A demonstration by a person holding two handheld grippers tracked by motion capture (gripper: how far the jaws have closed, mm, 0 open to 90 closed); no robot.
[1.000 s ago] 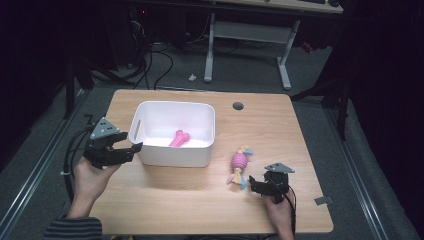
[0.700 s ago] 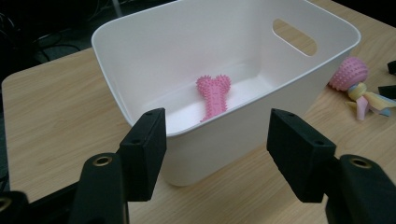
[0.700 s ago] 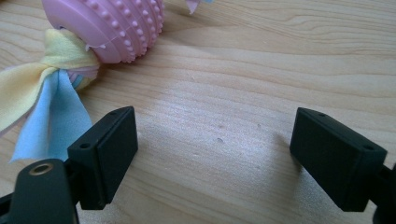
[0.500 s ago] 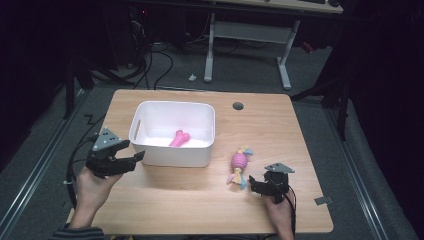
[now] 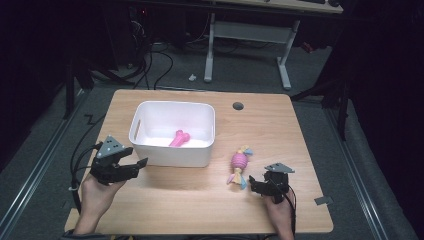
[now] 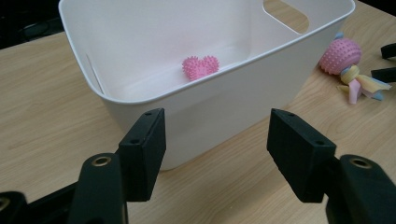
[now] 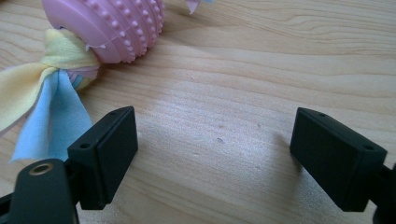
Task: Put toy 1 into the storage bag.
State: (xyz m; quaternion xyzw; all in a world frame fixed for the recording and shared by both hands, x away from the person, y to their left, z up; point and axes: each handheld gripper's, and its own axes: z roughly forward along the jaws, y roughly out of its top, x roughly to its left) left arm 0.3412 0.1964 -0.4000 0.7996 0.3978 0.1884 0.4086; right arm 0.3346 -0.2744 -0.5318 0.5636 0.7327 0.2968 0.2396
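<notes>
A pink knobbly ball toy (image 5: 239,162) with pastel cloth tails lies on the wooden counter (image 5: 310,130), just right of the white tub (image 5: 172,150) and just ahead of the right claw (image 5: 254,186). A pink spiky toy (image 5: 179,138) sits inside the tub. The left claw (image 5: 136,165) hovers beside the tub's left corner, apparently not touching. Both claws stand open and empty.

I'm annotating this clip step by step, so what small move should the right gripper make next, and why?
Probably ease the right gripper forward and a little to its left, toward the pink ball toy. Its jaws stand open on bare table, and the toy lies just ahead, untouched, its cloth tails beside one jaw. A pink spiky toy already lies in the white bin, so this one likely follows.
</notes>
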